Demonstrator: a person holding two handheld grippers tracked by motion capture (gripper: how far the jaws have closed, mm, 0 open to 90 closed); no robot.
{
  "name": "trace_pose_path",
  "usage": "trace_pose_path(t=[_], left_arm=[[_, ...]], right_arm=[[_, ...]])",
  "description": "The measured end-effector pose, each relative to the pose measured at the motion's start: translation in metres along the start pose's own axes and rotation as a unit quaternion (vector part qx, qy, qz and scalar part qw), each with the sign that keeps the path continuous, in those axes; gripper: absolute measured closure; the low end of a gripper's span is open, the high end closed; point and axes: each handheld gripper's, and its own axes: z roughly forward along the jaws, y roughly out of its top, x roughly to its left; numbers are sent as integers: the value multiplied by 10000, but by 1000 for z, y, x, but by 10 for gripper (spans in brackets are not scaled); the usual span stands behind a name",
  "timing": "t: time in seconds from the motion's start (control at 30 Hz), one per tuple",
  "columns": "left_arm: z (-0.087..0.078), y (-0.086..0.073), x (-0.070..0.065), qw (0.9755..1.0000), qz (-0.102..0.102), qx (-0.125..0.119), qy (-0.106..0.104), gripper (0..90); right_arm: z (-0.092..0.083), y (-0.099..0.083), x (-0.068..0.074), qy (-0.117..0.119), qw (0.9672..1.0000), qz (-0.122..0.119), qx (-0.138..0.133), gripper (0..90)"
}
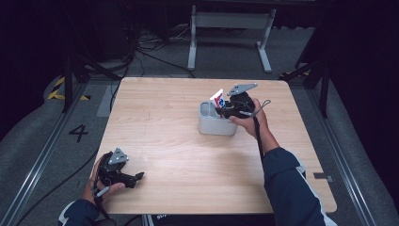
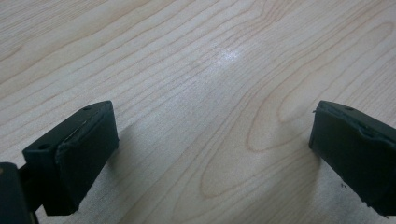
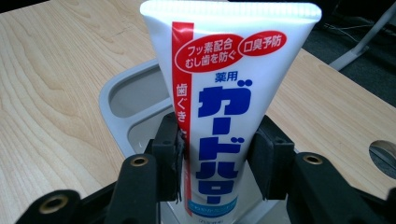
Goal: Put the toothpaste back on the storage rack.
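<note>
Toward surface's [image 1: 155,155] far right: tube [image 3: 224,107] upright over grey caddy [image 1: 215,125], right gripper [image 3: 217,158] jaws barely clamping it, risked slipping sideways; left gripper [image 2: 210,154] jaws apart.

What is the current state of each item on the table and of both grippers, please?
Toothpaste tube: upright, cap end down in the holder, between the right gripper's pads.
Grey holder: upright on the table, two compartments; the far one in the right gripper view looks empty.
Right gripper: pads against the tube's sides.
Left gripper: open, nothing between the jaws, low over the wooden table.
</note>
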Motion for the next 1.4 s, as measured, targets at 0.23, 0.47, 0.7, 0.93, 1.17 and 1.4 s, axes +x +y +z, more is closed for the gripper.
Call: trace_pose_path(t=[0.23,0.47,0.7,0.93,1.17,1.4], left_arm=[[0,0,0,10000,-1,-2,1,17],[0,0,0,10000,-1,0,0,17],[0,0,0,10000,1,0,0,17],[0,0,0,10000,-1,-2,1,17],[0,0,0,10000,-3,-4,1,17],[0,0,0,10000,0,0,0,17]], right_arm=[[10,-4,1,-82,9995,-56,308,572],[10,-6,-1,-68,9993,85,357,545],[8,-5,-1,-97,9993,137,331,515],[4,-5,-1,-110,9994,201,240,452],[-4,-4,0,-235,9993,214,206,384],[-11,-4,1,-311,9991,239,186,339]])
